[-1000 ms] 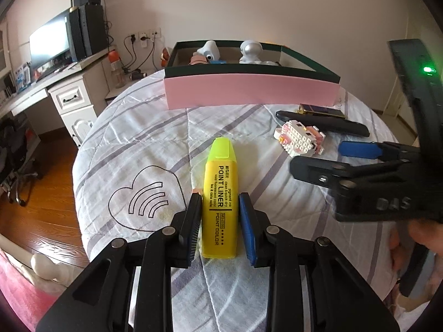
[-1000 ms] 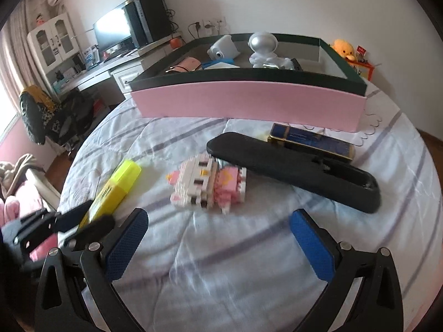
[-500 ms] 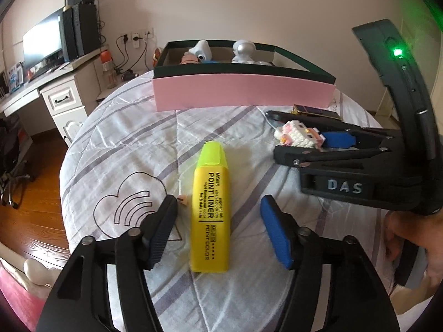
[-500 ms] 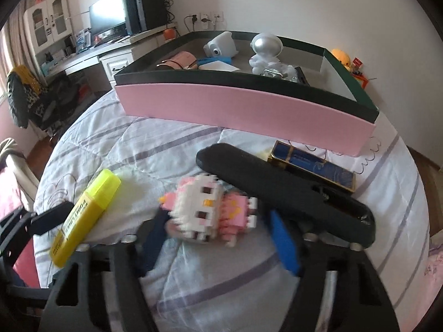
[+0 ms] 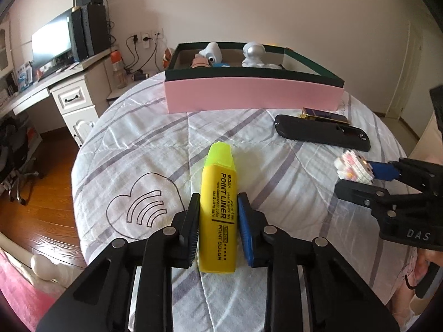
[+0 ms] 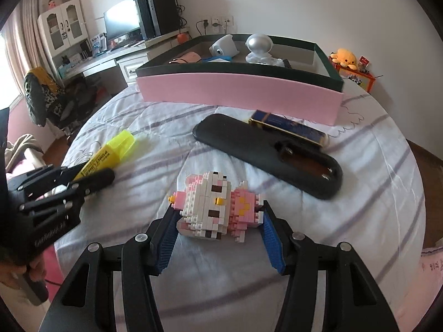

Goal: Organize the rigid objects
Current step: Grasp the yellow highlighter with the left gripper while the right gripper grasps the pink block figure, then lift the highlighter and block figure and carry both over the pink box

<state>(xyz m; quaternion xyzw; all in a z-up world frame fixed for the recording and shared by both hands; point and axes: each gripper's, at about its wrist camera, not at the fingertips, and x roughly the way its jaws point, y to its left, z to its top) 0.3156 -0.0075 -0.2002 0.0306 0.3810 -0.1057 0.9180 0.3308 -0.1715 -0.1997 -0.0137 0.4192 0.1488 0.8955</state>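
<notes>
My left gripper (image 5: 218, 197) is shut on a yellow highlighter (image 5: 218, 207) that lies on the striped quilt, with a pad against each long side. From the right wrist view the highlighter (image 6: 110, 152) pokes out of the left gripper (image 6: 95, 175) at the left. A pink and white block figure (image 6: 213, 204) sits between the blue pads of my right gripper (image 6: 218, 213). Its jaws are closing and the pads touch both ends of the figure. In the left wrist view the block figure (image 5: 351, 164) is at the tip of the right gripper (image 5: 360, 178).
A pink box with a dark green rim (image 5: 249, 94) stands at the back of the bed and holds white and silver toys. In front of it lie a black remote (image 6: 265, 149), its battery bay open, and a blue and gold case (image 6: 288, 127). A desk with a monitor (image 5: 49, 44) stands far left.
My left gripper opened around the highlighter and closed on it again. My right gripper went from wide open to closed around the block figure, which has shifted right and nearer in the left wrist view.
</notes>
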